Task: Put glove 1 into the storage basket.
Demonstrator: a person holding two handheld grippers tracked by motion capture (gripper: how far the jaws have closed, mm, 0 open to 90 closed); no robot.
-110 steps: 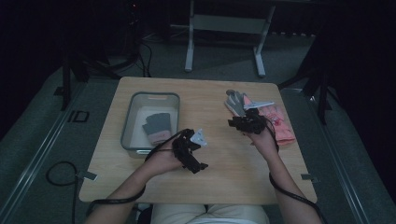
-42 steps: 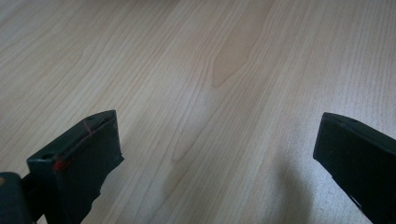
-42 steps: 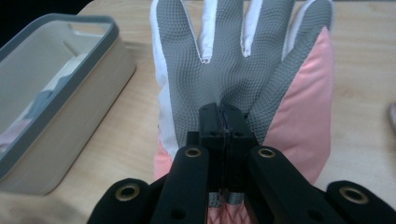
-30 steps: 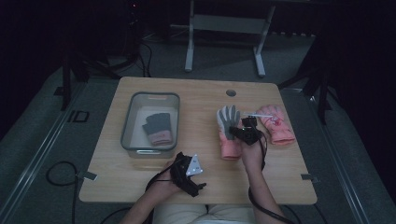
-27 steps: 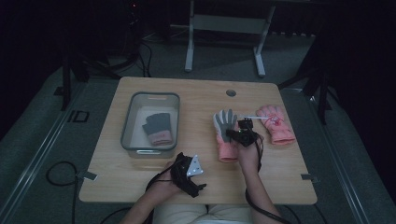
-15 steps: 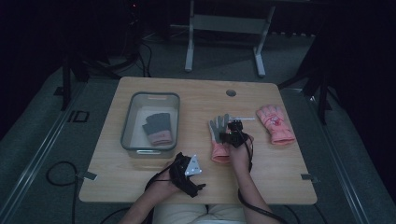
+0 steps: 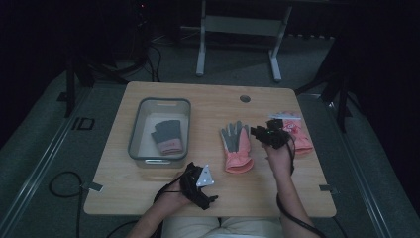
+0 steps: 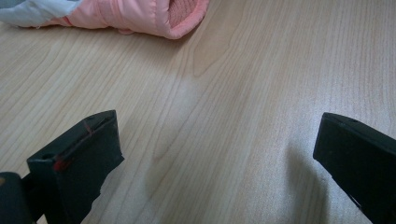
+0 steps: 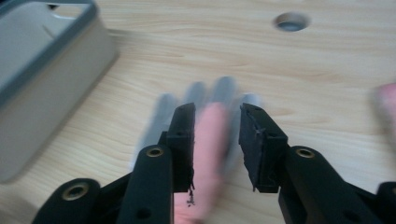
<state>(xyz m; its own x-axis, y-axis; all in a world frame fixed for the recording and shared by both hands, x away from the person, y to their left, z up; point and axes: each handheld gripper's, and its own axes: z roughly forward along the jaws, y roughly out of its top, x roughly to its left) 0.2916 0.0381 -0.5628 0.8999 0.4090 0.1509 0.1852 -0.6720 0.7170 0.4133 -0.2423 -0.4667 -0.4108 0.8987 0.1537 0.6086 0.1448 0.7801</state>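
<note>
Moved toward the table's (image 7: 148,198) centre since the earlier frames, one pink-and-grey glove (image 7: 236,146) lies released; the right gripper (image 7: 265,135), jaws just opening and empty, hovers beside it. A dark glove (image 7: 167,137) sits in the bin (image 7: 136,131); another pink glove (image 7: 297,134) waits near the right edge. The left gripper (image 7: 200,183), seen close in its own view, rests with jaws spread, nothing between.

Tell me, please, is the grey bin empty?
No. The grey bin holds one dark glove with a pink cuff, lying flat on its floor.
</note>
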